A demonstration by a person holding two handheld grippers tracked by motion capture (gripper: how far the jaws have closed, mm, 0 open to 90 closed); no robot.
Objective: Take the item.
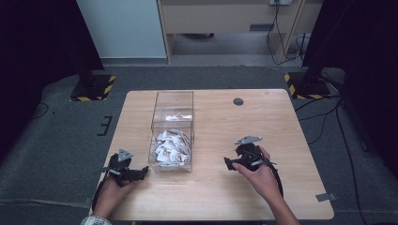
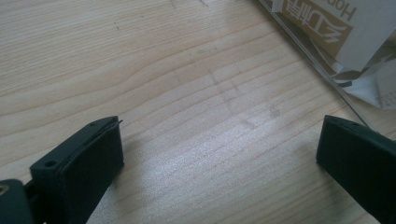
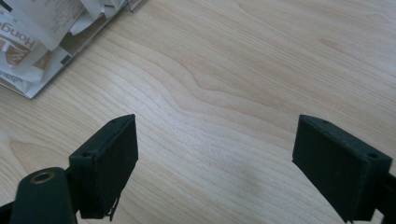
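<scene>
clear box of sachets, long axis running away from person

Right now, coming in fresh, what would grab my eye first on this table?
The clear plastic box heaped with white and brown paper sachets, standing left of centre on the pale wooden table. Then the black left gripper just left of the box and the black right gripper to its right, both open over bare wood.
</scene>
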